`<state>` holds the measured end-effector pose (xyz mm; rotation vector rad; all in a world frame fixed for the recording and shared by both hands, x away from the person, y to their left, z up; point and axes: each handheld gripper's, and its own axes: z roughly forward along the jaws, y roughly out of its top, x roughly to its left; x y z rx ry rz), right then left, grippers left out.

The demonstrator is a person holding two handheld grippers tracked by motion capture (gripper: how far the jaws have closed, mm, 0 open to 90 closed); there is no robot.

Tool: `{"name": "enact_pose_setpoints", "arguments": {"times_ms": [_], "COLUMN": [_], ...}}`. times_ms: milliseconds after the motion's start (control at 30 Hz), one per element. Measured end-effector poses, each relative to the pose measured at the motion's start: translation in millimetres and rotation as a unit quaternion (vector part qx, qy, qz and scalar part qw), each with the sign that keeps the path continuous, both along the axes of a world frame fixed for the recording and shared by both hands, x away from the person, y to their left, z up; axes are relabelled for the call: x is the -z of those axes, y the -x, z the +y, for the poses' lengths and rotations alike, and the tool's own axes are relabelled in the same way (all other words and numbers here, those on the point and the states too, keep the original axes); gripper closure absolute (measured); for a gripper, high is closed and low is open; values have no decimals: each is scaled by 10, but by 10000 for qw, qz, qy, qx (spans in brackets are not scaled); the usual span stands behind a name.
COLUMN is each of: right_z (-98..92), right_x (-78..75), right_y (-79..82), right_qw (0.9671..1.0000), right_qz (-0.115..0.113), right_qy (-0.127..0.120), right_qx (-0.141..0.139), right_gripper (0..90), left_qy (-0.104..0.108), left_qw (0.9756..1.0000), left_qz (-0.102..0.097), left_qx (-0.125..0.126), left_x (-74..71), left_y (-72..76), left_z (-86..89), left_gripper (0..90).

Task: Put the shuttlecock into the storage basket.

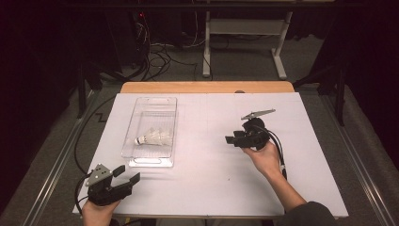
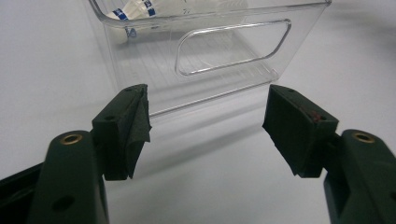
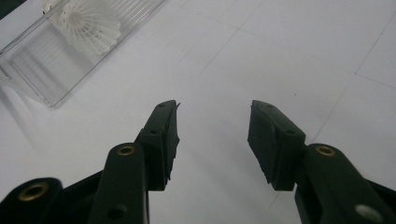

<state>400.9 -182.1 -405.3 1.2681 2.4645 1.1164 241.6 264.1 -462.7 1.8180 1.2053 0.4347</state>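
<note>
two claws spread, empty: left claw (image 1: 126,175) near clear bin (image 1: 141,162); shuttlecock (image 1: 152,137) inside, apart from right claw (image 1: 230,139).

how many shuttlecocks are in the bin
2, lying side by side in the clear bin, near its middle: one with its cork pointing left, the other just right of it. None seems hidden.

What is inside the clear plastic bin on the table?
The clear bin holds white shuttlecocks lying on its floor, at least two by the blue-banded corks in the left gripper view. They overlap, so an exact count is hidden.
</note>
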Motion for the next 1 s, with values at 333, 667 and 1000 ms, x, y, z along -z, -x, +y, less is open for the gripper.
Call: {"name": "enact_pose_setpoints", "arguments": {"times_ms": [333, 667, 1000], "right_z": [-108, -199, -263], "right_x": [28, 28, 42], "right_y": [54, 106, 148], "right_qw": [10000, 9999, 9998], "right_qz": [2, -21, -27], "right_qy": [-23, -58, -75], "right_qx": [84, 126, 165], "right_gripper": [531, 531, 531], "left_qy": [-1, -13, -7], "left_qw": [10000, 10000, 10000], "left_qz": [-7, -8, -10], "left_qx": [4, 6, 7], "left_x": [-1, -2, -2], "left_y": [3, 3, 3], "left_z": [-4, -7, -7], "left_gripper": [323, 323, 323]}}
